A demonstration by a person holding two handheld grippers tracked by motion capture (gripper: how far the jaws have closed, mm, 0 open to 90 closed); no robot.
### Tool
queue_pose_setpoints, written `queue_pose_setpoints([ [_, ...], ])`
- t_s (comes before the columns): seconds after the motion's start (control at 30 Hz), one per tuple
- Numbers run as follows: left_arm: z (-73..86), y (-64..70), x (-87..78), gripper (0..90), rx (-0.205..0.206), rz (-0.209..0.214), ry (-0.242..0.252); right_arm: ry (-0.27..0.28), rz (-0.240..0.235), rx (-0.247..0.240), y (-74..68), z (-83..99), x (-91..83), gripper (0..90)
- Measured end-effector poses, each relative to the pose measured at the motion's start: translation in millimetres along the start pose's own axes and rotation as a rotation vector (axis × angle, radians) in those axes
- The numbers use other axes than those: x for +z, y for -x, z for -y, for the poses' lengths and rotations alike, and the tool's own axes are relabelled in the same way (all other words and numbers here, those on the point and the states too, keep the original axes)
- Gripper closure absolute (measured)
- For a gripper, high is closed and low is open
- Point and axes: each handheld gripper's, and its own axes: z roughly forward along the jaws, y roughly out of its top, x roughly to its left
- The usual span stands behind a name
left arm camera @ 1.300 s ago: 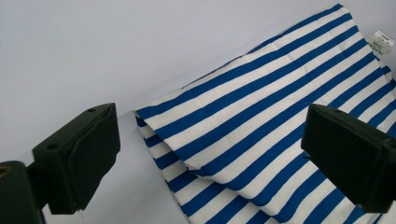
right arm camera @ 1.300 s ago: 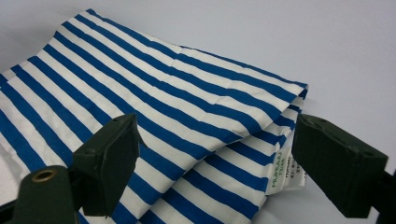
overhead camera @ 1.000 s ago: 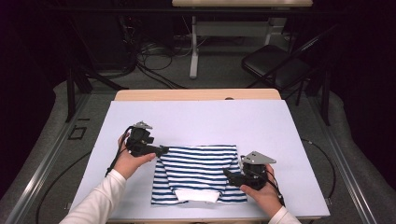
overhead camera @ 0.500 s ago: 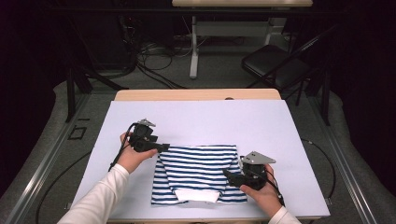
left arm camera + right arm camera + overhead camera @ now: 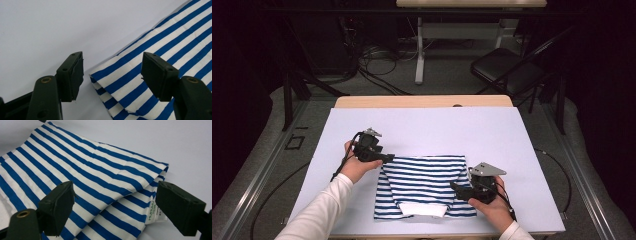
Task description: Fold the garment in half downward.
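Note:
A folded blue-and-white striped garment (image 5: pixel 424 182) lies on the pale sheet near the table's front edge, with a white patch (image 5: pixel 424 209) at its near hem. My left gripper (image 5: pixel 386 158) is at the garment's far left corner. In the left gripper view it (image 5: pixel 112 75) stands open, and the layered corner of the garment (image 5: pixel 155 50) lies between and below the jaws. My right gripper (image 5: pixel 456 189) is at the garment's right edge. In the right gripper view it (image 5: pixel 115 205) is open over the striped cloth (image 5: pixel 87 170), near a small green-printed label (image 5: pixel 152 213).
The pale sheet (image 5: pixel 437 130) covers a wooden table (image 5: pixel 422 102), bare on its far half and at both sides. Beyond the table are a black chair (image 5: pixel 507 65), the legs of another table (image 5: pixel 419 50) and cables on the floor (image 5: pixel 372 55).
My left gripper has edged slightly right, closer to the garment's far left corner. The right gripper and the garment have hardly moved.

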Motion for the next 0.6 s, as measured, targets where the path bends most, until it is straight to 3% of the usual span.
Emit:
queue_pose_setpoints([
  [0.47,0.7,-1.3,8.9,42.3,0.056,-0.05,-0.036,-0.003,-0.003,-0.007,-0.1,0.2,0.2,15.1],
  [0.6,0.5,-3.9,11.2,49.5,0.066,-0.052,-0.05,-0.004,-0.004,-0.006,-0.1,0.3,0.2,15.1],
])
